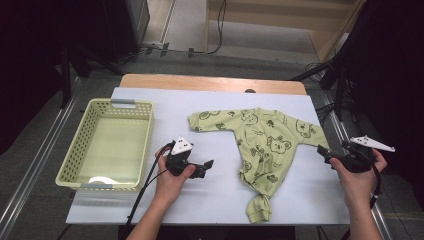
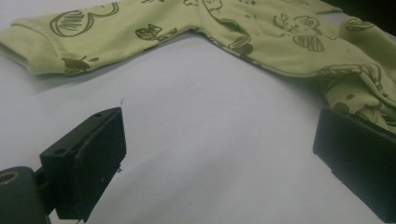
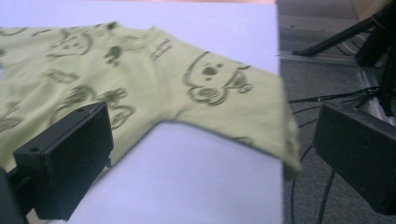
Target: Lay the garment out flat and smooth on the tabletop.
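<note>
Cloth of soft light-green knit, printed with dark-outlined bears, makes up the baby garment (image 1: 265, 145) spread flat on the white table cover (image 1: 220, 195), well to the right of the basket (image 1: 107, 145). Its long axis runs from the neck end at the far side down to the bunched, gathered foot end at the near side, leaning slightly left toward the person. One sleeve with a ribbed cuff (image 2: 28, 51) points toward the basket; the other sleeve (image 3: 243, 107) reaches away from it, its cuff hanging over the cover's edge. The basket is pale yellow plastic, rectangular, with perforated walls.

The left gripper (image 1: 205, 167), between basket and garment, has its black, blocky jaws spread wide over bare cover with nothing between them. The right gripper (image 1: 325, 152), on the garment's side farthest from the basket, also stands with jaws spread wide, just beside the overhanging cuff and not pinching it.
</note>
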Action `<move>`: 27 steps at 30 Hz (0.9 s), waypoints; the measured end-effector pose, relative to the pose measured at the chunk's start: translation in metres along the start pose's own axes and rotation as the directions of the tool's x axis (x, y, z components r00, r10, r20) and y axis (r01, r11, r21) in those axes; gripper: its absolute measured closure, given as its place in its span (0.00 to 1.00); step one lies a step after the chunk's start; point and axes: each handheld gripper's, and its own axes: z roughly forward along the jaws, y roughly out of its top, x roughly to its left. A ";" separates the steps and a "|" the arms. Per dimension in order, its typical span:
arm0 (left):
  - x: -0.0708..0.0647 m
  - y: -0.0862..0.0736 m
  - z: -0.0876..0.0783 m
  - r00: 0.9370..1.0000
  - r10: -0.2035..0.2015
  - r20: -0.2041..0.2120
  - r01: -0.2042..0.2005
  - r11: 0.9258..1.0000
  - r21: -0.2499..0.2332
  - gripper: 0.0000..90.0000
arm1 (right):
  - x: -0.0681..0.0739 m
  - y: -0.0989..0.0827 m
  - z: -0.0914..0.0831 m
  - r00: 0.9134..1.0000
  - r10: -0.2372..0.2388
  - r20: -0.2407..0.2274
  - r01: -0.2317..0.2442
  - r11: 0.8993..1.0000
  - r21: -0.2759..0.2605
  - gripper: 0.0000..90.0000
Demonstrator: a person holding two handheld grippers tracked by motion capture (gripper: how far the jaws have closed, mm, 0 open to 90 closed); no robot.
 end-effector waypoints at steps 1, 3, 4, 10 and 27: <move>0.000 0.000 0.000 1.000 0.001 -0.001 -0.001 1.000 0.001 0.03 | 0.005 -0.002 -0.002 1.000 -0.016 -0.009 0.016 1.000 -0.007 0.00; 0.000 0.000 0.000 1.000 0.001 -0.001 -0.001 1.000 0.000 0.03 | 0.016 -0.007 -0.006 1.000 -0.025 0.002 0.025 1.000 0.000 0.00; 0.000 0.000 0.000 1.000 0.001 -0.002 -0.001 1.000 -0.001 0.03 | 0.020 -0.009 -0.008 1.000 -0.022 -0.006 0.022 1.000 -0.004 0.00; -0.001 0.000 -0.001 1.000 0.003 -0.003 -0.003 1.000 -0.007 0.03 | 0.047 -0.025 -0.010 0.998 -0.065 -0.017 0.064 0.998 -0.012 0.00; -0.009 0.001 -0.001 0.998 0.050 -0.028 -0.050 0.999 -0.010 0.03 | 0.114 -0.067 -0.036 0.979 -0.112 -0.172 0.113 0.994 -0.007 0.00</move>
